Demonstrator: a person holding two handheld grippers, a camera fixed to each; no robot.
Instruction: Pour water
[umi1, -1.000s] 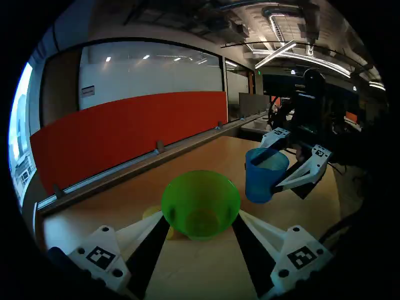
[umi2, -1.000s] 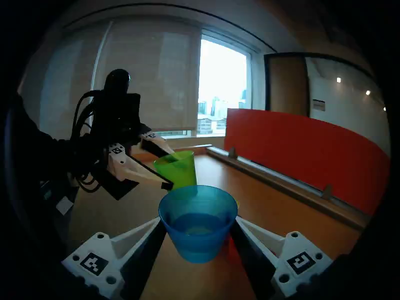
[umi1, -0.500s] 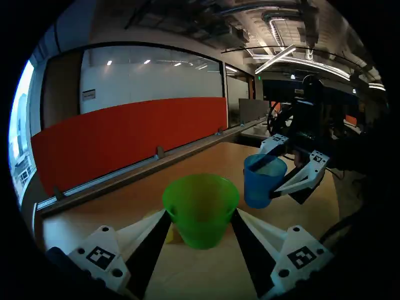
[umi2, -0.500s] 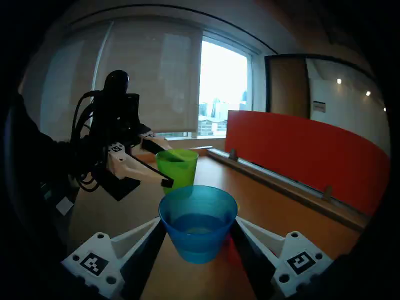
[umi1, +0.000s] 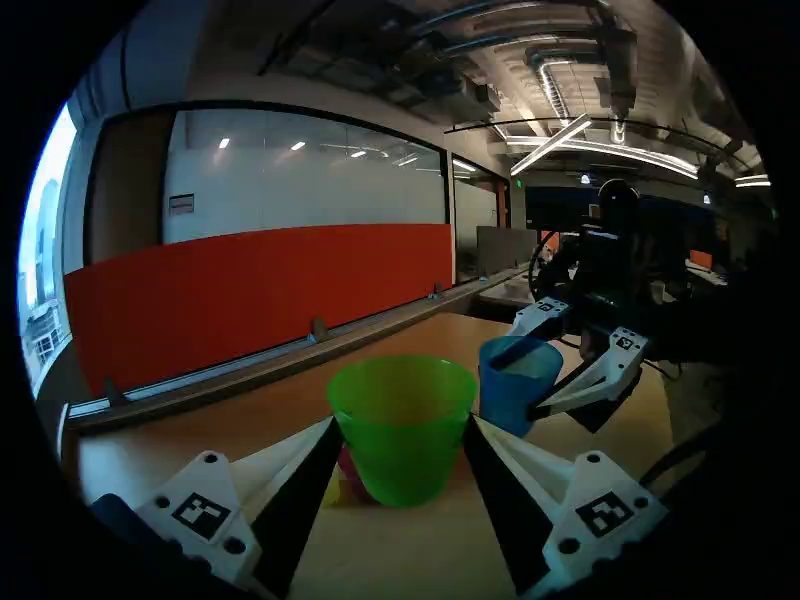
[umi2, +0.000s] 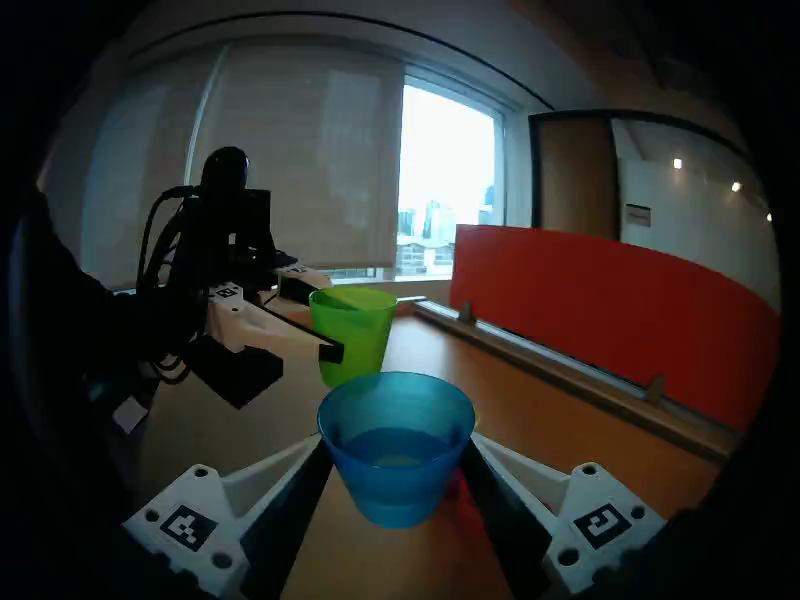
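Note:
In the left gripper view my left gripper (umi1: 402, 440) is shut on a green plastic cup (umi1: 403, 425), held upright above the wooden table (umi1: 590, 440). Just right of it and a little farther off, the blue cup (umi1: 512, 380) sits between the other gripper's white fingers (umi1: 590, 375). In the right gripper view my right gripper (umi2: 396, 462) is shut on that blue cup (umi2: 396, 458), which holds water partway up. Beyond it the green cup (umi2: 352, 335) stands level in the left gripper (umi2: 300, 325), close to the blue cup's far rim.
An orange partition panel (umi1: 250, 290) with a metal rail runs along the table's far edge. A bright window (umi2: 445, 205) and a drawn blind (umi2: 300, 170) stand behind the left gripper. Small pink and yellow things (umi1: 345, 480) lie on the table under the green cup.
The green cup has tilted back from facing the camera to upright and level. The blue cup has drawn closer beside it and sits lower in the left gripper view.

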